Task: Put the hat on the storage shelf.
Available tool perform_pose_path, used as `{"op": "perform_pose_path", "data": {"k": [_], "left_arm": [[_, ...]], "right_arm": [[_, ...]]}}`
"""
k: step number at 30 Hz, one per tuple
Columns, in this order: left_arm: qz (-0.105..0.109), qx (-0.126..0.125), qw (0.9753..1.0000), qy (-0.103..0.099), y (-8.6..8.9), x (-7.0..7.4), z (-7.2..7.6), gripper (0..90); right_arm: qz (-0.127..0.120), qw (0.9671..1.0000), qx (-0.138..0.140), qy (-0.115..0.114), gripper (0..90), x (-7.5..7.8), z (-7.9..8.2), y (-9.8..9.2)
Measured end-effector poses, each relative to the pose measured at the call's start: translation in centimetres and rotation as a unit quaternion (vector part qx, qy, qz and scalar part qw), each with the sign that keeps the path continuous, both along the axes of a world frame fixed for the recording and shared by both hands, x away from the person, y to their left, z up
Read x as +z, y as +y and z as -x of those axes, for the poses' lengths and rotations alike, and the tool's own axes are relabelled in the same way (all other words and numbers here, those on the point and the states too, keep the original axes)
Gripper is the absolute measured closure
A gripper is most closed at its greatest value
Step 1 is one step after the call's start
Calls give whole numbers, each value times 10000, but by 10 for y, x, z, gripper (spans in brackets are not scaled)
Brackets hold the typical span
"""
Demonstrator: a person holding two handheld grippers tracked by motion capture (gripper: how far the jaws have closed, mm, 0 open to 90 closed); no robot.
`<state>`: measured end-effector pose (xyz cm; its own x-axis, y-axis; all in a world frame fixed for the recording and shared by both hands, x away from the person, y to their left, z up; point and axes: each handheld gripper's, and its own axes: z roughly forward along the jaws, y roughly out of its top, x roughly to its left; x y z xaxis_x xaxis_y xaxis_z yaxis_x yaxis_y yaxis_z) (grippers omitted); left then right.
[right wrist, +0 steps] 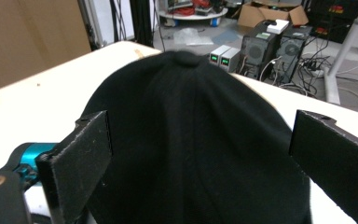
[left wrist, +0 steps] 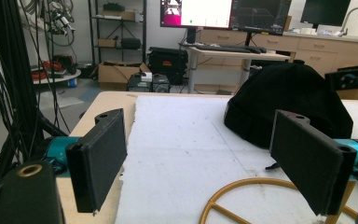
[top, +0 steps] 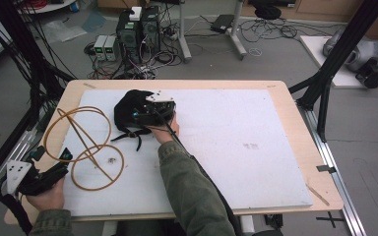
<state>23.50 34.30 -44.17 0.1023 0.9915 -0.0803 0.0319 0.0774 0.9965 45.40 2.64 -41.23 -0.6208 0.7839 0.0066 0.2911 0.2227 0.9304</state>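
My right gripper (right wrist: 200, 158) straddles the black fabric cap (right wrist: 191, 135), jaws spread wide; my left gripper (left wrist: 205, 163), also spread, hovers near the table's left edge beside the tan wire-ring stand (top: 86, 147).

Black cap (right wrist: 191, 140); mustard-yellow wire rings (top: 86, 147) — white foam sheet (top: 236, 147); pale wood table (top: 295, 113).

I am working in a lab: computer towers (top: 139, 30) and tangled cables (top: 270, 27) crowd the floor, with monitors (left wrist: 223, 13) on a desk (left wrist: 235, 50) behind.
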Motion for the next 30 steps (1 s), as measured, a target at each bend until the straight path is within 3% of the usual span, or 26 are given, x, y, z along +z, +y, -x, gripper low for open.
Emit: {"op": "perform_pose_path", "data": {"k": [1, 4, 7, 11, 12, 18, 23, 24, 26, 30], "left_arm": [[2, -1, 10000, -12, 0, 0, 0, 190], [6, 2, 10000, 2, 1, 0, 0, 190], [16, 2, 10000, 12, 1, 0, 0, 190], [21, -2, 10000, 8, 1, 0, 0, 191], [19, -6, 10000, 12, 1, 0, 0, 191], [18, -24, 10000, 11, 1, 0, 0, 191], [35, -23, 10000, 10, 1, -1, 0, 191], [41, -24, 10000, 14, 1, -1, -1, 191], [41, -25, 10000, 20, 1, -1, -1, 192], [49, -34, 10000, 19, 1, -1, -1, 191]], "right_arm": [[0, 10000, 0, 0, 53, 0, 0, 0], [69, 9997, 195, 103, 223, -6, 0, 4], [-32, 9993, 308, 195, 321, -7, 0, 5], [-127, 9990, 299, 303, 393, -7, -1, 5], [-109, 9989, 309, 321, 455, -7, -2, 5], [76, 9984, 147, 540, 546, -8, -2, 7], [-5, 9980, 29, 633, 738, -5, -3, 5], [-5, 9980, 29, 633, 738, -5, -3, 5], [71, 9982, -11, 593, 863, -4, -1, 6], [55, 9971, 24, 756, 885, -3, -1, 5]]}}
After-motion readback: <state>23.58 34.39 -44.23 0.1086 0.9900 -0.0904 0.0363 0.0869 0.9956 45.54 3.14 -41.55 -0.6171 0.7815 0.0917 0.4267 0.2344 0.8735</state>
